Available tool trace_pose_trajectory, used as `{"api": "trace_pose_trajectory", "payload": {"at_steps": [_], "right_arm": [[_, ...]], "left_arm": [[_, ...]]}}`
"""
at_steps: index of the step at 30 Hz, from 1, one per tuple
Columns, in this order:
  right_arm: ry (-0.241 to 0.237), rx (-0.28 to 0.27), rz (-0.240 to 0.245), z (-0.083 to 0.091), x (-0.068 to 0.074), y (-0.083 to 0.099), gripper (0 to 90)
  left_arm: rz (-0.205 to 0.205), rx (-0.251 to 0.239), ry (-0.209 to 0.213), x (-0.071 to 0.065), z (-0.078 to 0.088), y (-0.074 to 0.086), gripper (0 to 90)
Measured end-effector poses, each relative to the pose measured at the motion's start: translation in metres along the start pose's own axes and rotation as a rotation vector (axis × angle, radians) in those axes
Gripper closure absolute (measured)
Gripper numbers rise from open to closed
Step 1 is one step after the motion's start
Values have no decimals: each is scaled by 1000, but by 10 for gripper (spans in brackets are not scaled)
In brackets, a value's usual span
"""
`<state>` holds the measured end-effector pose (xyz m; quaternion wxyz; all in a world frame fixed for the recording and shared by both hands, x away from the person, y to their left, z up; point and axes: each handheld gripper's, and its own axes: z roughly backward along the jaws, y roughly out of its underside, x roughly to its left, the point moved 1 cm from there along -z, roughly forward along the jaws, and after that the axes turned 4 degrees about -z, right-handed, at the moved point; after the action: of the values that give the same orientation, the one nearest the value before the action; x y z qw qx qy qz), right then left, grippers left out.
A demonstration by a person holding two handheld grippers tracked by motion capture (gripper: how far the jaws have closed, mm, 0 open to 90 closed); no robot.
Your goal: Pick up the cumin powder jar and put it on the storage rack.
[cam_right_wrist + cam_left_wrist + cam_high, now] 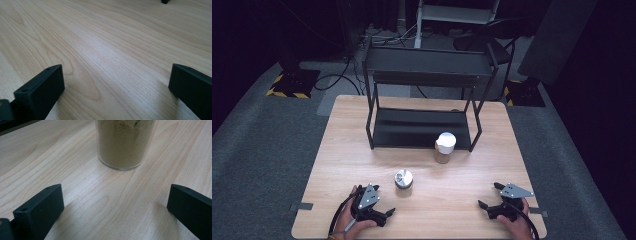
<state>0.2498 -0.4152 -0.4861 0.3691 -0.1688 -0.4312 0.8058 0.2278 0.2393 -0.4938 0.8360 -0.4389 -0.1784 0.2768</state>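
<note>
Wooden table (337,150), 2 jars. Left gripper (381,207) near the front edge, jaws wide apart, empty, aimed at the silver-lidded jar (403,182) just ahead; tan powder inside (122,142). Right gripper (491,196) near the front right corner, jaws spread, empty. White-lidded jar (445,147) touching the black rack (422,75)'s front edge. Bare wood between grippers.

Gripper: the right gripper (116,87) sits low over the table, its two black block-shaped jaws rising from the bottom corners, set wide apart with nothing between them.
Surface: the pale wooden table (110,45) with wavy grain runs bare under both jaws.
Far edge: a small dark object (166,1) pokes in at the top, too cropped to identify.
</note>
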Motion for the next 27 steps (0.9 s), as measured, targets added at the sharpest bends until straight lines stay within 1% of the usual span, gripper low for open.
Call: {"api": "trace_pose_trajectory", "payload": {"at_steps": [17,25,27], "right_arm": [[0,0,0,0,0,0,0],[0,0,0,0,0,0,0],[0,0,0,0,0,0,0]], "left_arm": [[0,0,0,0,0,0,2],[12,-1,-4,0,0,-1,2],[18,8,-3,1,0,-3,2]]}}
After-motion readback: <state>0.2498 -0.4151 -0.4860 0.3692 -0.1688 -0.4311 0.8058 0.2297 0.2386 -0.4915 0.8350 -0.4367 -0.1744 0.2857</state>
